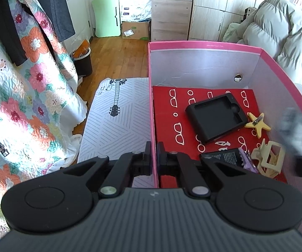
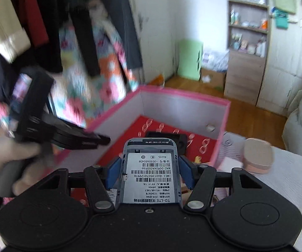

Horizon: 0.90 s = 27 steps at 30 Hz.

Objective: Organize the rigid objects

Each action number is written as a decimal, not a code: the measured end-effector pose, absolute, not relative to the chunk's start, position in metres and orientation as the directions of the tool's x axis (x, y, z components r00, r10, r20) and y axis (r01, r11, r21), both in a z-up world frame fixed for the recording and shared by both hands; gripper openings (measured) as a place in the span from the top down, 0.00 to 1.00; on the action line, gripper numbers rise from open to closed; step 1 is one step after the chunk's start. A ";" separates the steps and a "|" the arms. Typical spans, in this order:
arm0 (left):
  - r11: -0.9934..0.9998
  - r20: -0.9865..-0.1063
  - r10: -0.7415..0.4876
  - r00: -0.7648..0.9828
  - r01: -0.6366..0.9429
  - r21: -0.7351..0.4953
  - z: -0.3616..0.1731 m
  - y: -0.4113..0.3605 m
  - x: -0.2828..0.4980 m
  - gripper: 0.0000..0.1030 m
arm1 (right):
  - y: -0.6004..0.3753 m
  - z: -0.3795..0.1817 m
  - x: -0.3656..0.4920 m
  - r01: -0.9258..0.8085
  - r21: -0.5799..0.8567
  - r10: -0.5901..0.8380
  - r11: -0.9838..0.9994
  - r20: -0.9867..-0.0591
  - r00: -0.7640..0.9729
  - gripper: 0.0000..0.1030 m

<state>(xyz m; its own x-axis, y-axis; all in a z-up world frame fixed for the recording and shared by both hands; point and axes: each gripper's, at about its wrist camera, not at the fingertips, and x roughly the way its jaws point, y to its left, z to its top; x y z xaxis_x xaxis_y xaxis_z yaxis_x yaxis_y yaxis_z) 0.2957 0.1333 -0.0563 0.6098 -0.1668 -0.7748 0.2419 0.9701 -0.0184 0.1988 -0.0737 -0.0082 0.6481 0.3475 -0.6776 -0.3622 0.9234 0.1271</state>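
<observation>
**A:** What do you see, starting from the left side?

**B:** The left gripper [image 1: 154, 154] has its jaws closed tight on the left wall of the pink box [image 1: 205, 45]. One jaw is outside the wall and one is inside. To the left of the box is a grey cover with a guitar print [image 1: 117, 113].

**A:** And what is inside the box?

**B:** The floor of the box is red with white glasses drawn on it. On it lies a black tray [image 1: 216, 116], shallow and with rounded corners. Just beside its right corner is a yellow star-shaped clip [image 1: 258, 124]. Nearer to me there is a dark packet with small text [image 1: 224, 156], then something purple which I cannot identify, and a beige claw clip [image 1: 269, 159].

**A:** What about the right gripper?

**B:** The right gripper [image 2: 150, 166] has its jaws about half open, and the blue pads press on both sides of a grey-blue device [image 2: 151, 168]. Its back cover is off, so a white label with barcodes is showing. It is held in the air over the near part of the box, not inside yet.

**A:** Anything more on the right?

**B:** A small pink case [image 2: 258, 157] sits on the grey cover, outside the right wall of the box.
</observation>
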 end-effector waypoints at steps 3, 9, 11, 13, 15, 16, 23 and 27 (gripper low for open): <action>0.969 -0.774 -0.158 0.614 0.246 -0.003 -0.056 0.131 0.295 0.97 | -0.068 -0.021 0.229 -0.365 0.173 0.370 0.915 -0.720 0.587 0.37; 0.970 -0.771 -0.157 0.617 0.244 -0.001 -0.056 0.130 0.296 0.97 | -0.093 -0.009 0.234 -0.277 0.252 0.374 0.927 -0.653 0.658 0.35; 0.970 -0.771 -0.152 0.618 0.245 0.005 -0.056 0.130 0.296 0.97 | -0.111 -0.003 0.221 -0.258 0.283 0.380 0.924 -0.600 0.704 0.34; 0.971 -0.771 -0.159 0.617 0.240 -0.008 -0.056 0.130 0.297 0.97 | -0.125 0.004 0.214 -0.243 0.289 0.368 0.926 -0.545 0.754 0.33; 0.970 -0.771 -0.158 0.617 0.241 -0.006 -0.057 0.130 0.296 0.97 | -0.145 0.005 0.203 -0.218 0.267 0.330 0.939 -0.513 0.792 0.30; 0.970 -0.771 -0.156 0.618 0.242 -0.002 -0.057 0.129 0.296 0.97 | -0.156 0.005 0.199 -0.186 0.253 0.294 0.949 -0.506 0.811 0.26; 0.972 -0.770 -0.162 0.617 0.235 -0.017 -0.056 0.132 0.296 0.96 | -0.204 -0.036 0.185 -0.010 0.226 0.139 0.974 -0.563 0.815 0.20; 0.972 -0.771 -0.156 0.618 0.235 -0.008 -0.056 0.133 0.295 0.96 | -0.207 -0.062 0.179 0.010 0.220 0.127 0.975 -0.599 0.791 0.29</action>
